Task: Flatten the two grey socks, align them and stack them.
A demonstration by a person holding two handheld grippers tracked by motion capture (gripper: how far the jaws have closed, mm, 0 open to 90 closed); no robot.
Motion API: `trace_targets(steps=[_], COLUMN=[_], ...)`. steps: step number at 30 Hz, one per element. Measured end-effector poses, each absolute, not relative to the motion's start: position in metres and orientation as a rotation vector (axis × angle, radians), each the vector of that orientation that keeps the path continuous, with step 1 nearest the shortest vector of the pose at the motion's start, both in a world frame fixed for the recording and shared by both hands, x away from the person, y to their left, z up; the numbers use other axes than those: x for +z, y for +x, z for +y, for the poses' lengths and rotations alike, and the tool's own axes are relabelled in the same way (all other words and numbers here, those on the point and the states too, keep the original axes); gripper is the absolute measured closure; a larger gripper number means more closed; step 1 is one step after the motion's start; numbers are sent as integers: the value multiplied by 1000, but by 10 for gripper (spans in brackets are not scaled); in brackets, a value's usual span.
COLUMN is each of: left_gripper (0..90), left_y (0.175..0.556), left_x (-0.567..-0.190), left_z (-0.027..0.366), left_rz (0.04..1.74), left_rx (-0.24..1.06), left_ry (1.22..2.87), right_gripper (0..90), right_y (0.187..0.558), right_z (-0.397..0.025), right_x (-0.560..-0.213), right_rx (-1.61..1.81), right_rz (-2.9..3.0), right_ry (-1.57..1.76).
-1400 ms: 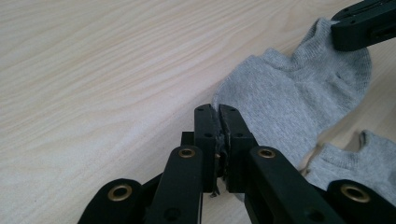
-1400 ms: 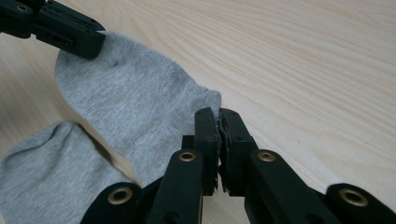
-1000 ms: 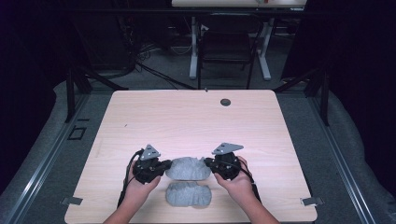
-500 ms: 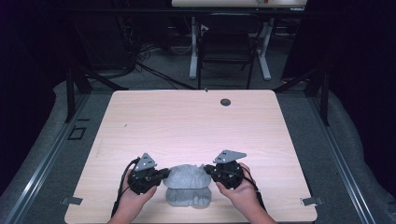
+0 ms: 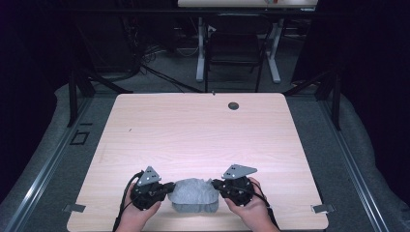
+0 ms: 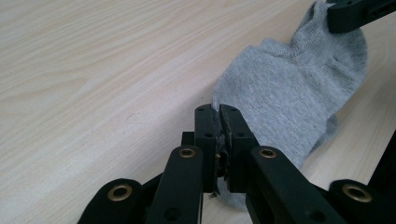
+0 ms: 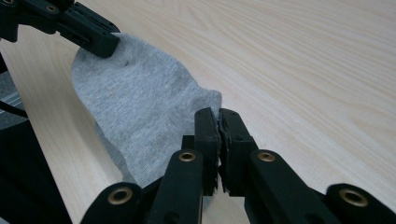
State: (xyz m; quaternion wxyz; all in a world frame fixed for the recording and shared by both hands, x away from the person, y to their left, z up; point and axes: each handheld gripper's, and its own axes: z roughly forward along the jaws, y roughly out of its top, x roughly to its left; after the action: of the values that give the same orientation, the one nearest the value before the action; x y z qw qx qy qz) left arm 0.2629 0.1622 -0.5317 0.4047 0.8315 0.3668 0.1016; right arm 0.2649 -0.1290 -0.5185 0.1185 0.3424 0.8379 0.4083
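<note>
A grey sock is held stretched between two grippers near the front edge of a pale wooden counter. The left gripper is clamped on the sock's left end, its fingers pressed together on the fabric. The right gripper is clamped on the opposite end, its fingers likewise closed on the cloth. Directly beneath the held sock, a second sock is seen lying flat on the counter, its front edge showing below the upper one.

A second ago, the two socks were seen apart, one farther back and one nearer the front edge. Since then the held sock has been carried towards the person and brought over the lower one, so that the two are now stacked and nearly aligned. The pairing is judged to be close to done: the upper sock seems ready to be lowered fully and let go, with the edges matched.

A small dark round hole is set in the counter's far side.
</note>
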Motion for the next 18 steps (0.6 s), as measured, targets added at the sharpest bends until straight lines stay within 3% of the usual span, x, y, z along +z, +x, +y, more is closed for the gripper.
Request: trace_targets(steps=[18], left_gripper=[865], left_y=[258], left_x=[-549], left_z=[157], left_rz=[917], left_rx=[247], left_ry=[2149], right_gripper=[865], right_y=[258], right_z=[-130], right_x=[-536], right_rx=[1162], right_rz=[2480], right_ry=[1027])
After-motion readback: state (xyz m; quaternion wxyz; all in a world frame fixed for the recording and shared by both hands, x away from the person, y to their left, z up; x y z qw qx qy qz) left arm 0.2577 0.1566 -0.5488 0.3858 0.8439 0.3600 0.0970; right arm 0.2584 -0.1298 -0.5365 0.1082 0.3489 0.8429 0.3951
